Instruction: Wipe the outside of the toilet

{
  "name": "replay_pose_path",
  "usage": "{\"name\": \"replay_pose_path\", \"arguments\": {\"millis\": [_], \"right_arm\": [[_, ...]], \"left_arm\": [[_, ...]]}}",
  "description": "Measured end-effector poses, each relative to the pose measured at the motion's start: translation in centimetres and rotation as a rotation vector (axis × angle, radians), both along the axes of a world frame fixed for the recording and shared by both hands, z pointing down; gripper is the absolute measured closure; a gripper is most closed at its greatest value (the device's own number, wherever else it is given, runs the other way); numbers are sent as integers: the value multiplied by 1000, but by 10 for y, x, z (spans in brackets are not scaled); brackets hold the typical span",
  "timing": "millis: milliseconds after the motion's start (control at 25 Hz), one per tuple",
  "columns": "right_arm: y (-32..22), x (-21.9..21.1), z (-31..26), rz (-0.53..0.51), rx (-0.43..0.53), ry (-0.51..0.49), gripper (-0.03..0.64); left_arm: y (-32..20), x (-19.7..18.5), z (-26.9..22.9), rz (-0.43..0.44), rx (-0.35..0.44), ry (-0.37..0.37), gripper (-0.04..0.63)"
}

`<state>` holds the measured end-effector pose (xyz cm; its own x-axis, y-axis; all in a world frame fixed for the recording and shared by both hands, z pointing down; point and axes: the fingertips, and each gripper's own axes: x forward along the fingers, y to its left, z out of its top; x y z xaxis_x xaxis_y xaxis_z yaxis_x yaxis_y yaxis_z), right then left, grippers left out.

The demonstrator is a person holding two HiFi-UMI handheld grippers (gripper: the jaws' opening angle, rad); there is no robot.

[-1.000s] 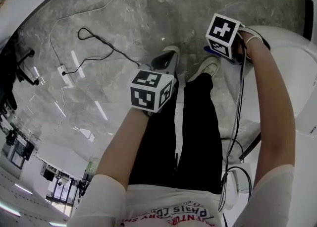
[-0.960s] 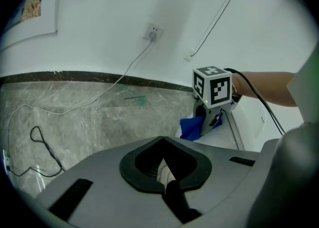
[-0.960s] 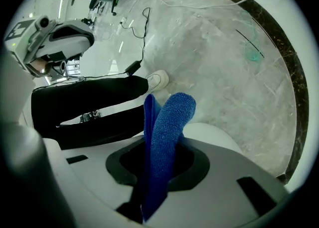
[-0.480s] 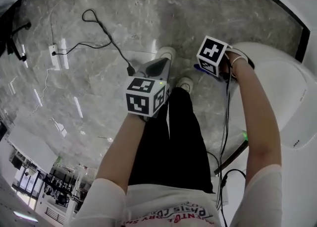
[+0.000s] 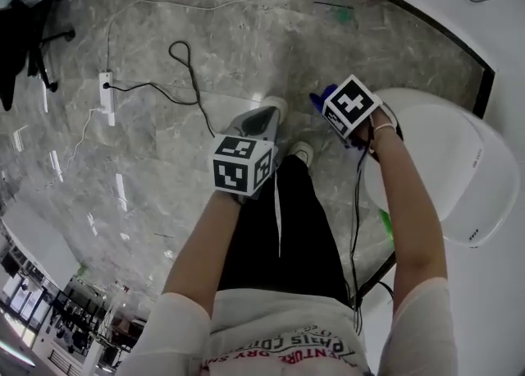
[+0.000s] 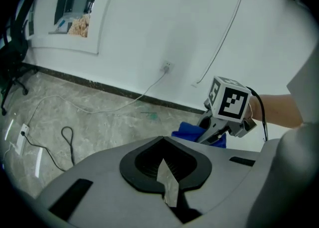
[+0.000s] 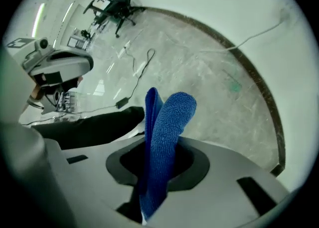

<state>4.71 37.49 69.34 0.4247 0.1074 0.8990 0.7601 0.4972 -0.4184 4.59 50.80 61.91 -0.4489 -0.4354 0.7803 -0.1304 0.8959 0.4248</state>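
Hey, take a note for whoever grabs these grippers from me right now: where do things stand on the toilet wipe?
Right claw: shut on the blue cloth, held by the front of the toilet; whether it is touching can't be told.
Left claw: shut, carrying none of the job's things, out over the floor.
Done: cloth is in hand; no wiped area can be made out.
Left: run the cloth over the toilet's outside.
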Motion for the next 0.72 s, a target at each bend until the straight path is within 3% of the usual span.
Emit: {"name": "replay_pose_path", "arguments": {"millis": [80, 200, 320, 520, 720], "right_arm": [[4, -25, -39, 70, -31, -130, 540], [6, -47, -112, 192, -98, -239, 540], [-13, -72, -188, 256, -95, -382, 540], [-50, -96, -285, 409, -89, -507, 540], [-85, -123, -366, 583, -46, -604, 540]], "left_arm": [[0, -12, -38, 2, -3, -37, 589], [-1, -34, -106, 0, -1, -81, 589], [-15, -65, -178, 28, 0, -142, 589], [-61, -128, -281, 182, 0, -276, 589], [-99, -172, -350, 363, 13, -330, 589]]}}
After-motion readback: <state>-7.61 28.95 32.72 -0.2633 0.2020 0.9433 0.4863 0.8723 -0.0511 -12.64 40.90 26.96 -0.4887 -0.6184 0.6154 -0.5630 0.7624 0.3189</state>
